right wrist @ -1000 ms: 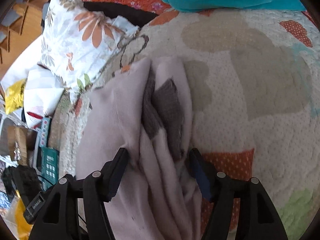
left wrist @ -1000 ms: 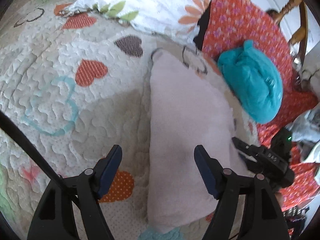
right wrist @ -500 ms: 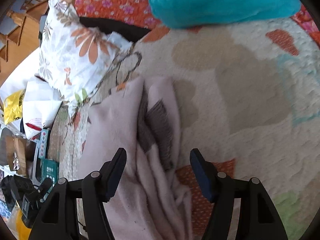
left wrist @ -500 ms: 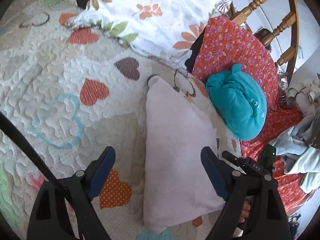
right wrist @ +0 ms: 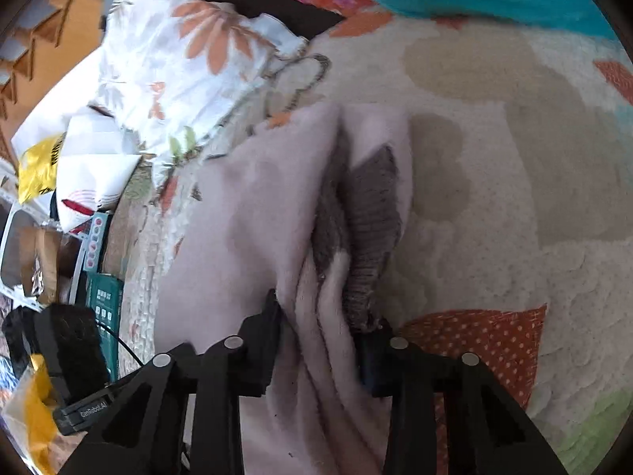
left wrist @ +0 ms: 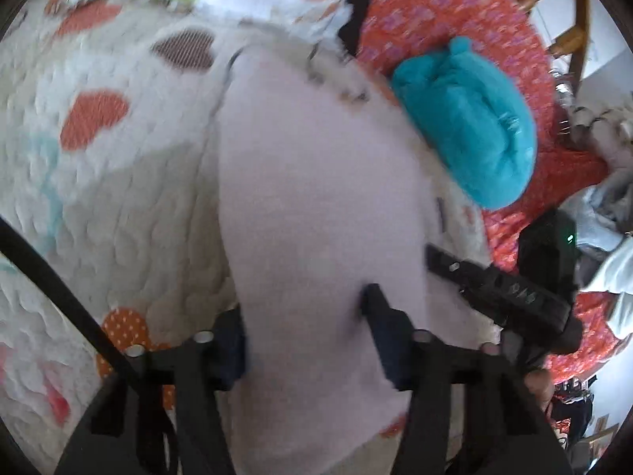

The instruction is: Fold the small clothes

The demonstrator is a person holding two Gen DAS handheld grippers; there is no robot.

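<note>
A pale pink garment point(left wrist: 316, 182) lies lengthwise on the heart-patterned quilt point(left wrist: 99, 182). My left gripper point(left wrist: 302, 324) straddles its near end. The jaws are closing, one pad at the cloth's left edge, the other denting the fabric. In the right wrist view the same pink garment point(right wrist: 245, 213) shows bunched folds and a grey-brown ribbed part point(right wrist: 372, 213). My right gripper point(right wrist: 322, 328) is closing on those folds, and both pads press into the gathered cloth. The black body of the right tool point(left wrist: 514, 297) shows at the garment's right side in the left wrist view.
A teal bundle point(left wrist: 467, 126) rests on an orange-red floral cloth point(left wrist: 455, 19) beyond the garment, with a wooden chair point(left wrist: 569, 39) behind. A floral pillow point(right wrist: 190, 59) lies at the bed's head. Bags and a green box point(right wrist: 105, 301) crowd the bedside.
Both pairs of jaws have narrowed from wide apart onto the pink garment. The left gripper has pushed in closer over the cloth, and the right one now pinches the folds.
</note>
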